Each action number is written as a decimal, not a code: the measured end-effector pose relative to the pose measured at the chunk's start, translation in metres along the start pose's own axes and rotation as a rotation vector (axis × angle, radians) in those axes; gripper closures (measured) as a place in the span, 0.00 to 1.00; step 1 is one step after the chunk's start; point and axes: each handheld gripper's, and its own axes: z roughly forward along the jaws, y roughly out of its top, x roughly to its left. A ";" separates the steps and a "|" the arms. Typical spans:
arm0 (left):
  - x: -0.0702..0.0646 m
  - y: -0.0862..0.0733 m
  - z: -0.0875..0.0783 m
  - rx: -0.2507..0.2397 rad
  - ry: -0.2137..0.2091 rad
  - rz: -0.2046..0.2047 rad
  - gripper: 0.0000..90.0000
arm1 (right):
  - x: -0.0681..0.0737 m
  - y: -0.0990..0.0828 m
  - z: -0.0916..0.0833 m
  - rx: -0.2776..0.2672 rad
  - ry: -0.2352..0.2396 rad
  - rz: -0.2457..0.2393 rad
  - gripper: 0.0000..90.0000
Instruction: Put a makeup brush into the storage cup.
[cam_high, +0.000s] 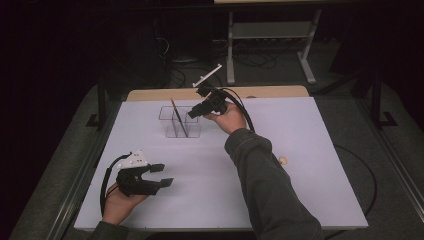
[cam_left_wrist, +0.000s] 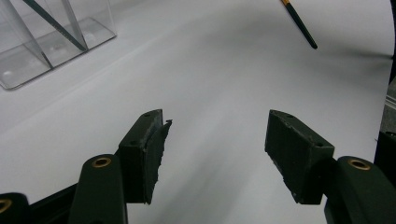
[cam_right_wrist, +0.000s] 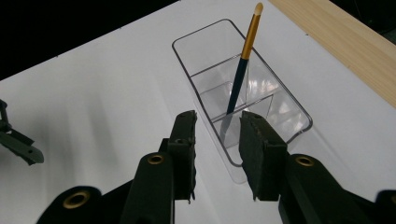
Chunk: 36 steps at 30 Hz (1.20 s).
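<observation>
**Brush parked in the organizer, right gripper letting go**

Makeup brush (cam_right_wrist: 242, 70) stands tilted in the middle compartment of the clear organizer (cam_right_wrist: 196, 35), tip up, handle end on the tray floor, leaning on a divider. Right gripper (cam_right_wrist: 217, 127) hovers just above the tray's near end, jaws parted a little with nothing between them (brush is free, not pinched). In the high view the right gripper (cam_high: 192, 114) sits beside the organizer (cam_high: 167, 114) at the far middle of the white table (cam_high: 300, 150). Left gripper (cam_high: 165, 176) rests near the front left edge, jaws spread wide and empty, well apart from the tray. Judged progress: placement looks done; what's left is probably just pulling the right hand clear without knocking the leaning brush.
</observation>
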 end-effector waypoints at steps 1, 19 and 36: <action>0.000 0.000 0.000 0.008 0.002 0.008 0.41 | 0.000 -0.002 -0.004 -0.003 -0.006 -0.004 0.72; 0.000 0.000 0.002 0.003 -0.004 -0.001 0.40 | -0.001 -0.018 -0.026 -0.035 -0.015 0.009 0.68; 0.002 -0.001 0.001 0.012 0.002 0.002 0.40 | 0.003 -0.028 -0.032 -0.032 -0.003 0.015 0.63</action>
